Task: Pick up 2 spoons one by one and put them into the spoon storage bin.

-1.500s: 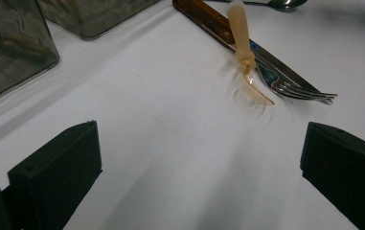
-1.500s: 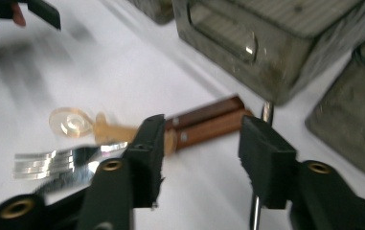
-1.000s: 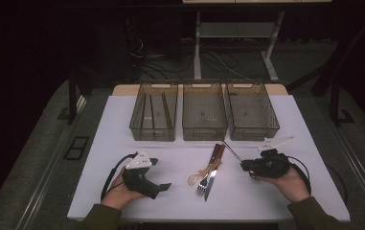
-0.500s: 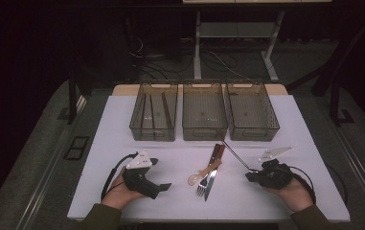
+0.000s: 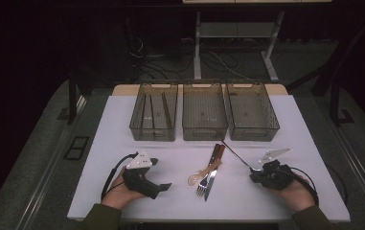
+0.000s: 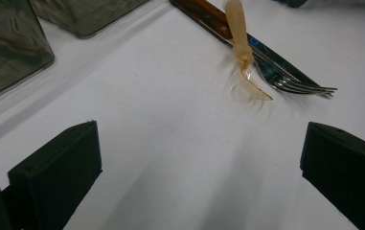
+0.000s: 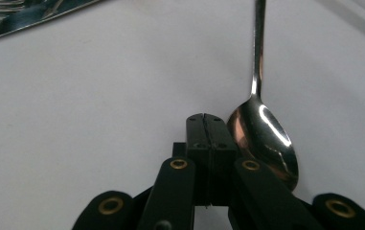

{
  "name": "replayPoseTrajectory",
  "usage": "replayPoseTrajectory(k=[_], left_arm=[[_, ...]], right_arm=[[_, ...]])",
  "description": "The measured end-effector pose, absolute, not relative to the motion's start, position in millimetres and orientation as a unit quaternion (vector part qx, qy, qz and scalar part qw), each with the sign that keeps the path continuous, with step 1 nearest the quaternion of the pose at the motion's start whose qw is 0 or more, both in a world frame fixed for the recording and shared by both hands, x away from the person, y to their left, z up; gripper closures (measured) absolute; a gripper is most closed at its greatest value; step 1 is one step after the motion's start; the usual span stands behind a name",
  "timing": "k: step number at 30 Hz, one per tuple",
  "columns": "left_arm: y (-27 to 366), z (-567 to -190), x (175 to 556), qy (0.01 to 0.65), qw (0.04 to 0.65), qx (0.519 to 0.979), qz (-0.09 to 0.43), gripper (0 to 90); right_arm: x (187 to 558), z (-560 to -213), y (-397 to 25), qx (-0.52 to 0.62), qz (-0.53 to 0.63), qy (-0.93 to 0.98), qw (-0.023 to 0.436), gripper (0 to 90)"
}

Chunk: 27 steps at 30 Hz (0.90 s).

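My left gripper [image 5: 164, 186] rests on the white table [image 5: 98, 158] at the near left, open; its wide-apart jaws [image 6: 201, 143] hold nothing. Beyond it lies a small pile of cutlery: an amber plastic spoon [image 6: 241, 48] [image 5: 203, 173], a fork [image 6: 300, 86] [image 5: 201, 189] and a wooden-handled knife [image 6: 204, 13] [image 5: 217, 154]. My right gripper [image 5: 253, 178] sits at the near right, shut, jaws [image 7: 207, 134] pressed together with nothing between them. A metal spoon [image 7: 264, 136] [image 5: 237, 155] lies flat just beside those jaws, bowl toward me, not gripped.
Three smoky transparent bins stand in a row at the back: left [image 5: 153, 129], middle [image 5: 204, 130], right [image 5: 253, 130]. One bin's corner [image 6: 12, 48] appears at the upper left of the left gripper view. The table's near edge is close under both hands.
My right gripper has drawn back a little toward the near edge, away from the metal spoon's handle. The left gripper and the cutlery pile have stayed put.
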<state>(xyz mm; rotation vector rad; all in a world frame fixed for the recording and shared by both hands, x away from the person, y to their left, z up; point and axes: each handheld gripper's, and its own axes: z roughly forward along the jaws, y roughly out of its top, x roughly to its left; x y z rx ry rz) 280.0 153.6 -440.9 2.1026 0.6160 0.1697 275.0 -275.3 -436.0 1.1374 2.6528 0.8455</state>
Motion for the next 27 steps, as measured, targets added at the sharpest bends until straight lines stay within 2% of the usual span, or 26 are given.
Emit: replayPoseTrajectory(k=[20, 27], left_arm=[[153, -441, 280, 0.249, 0.452, 0.854, 0.070, 0.0], [153, -441, 280, 0.250, 0.452, 0.853, 0.070, 0.0]], right_arm=[[300, -436, -309, 0.421, 0.257, 0.861, 0.125, 89.9], [303, -435, -316, 0.429, 0.269, 0.854, 0.119, 89.8]])
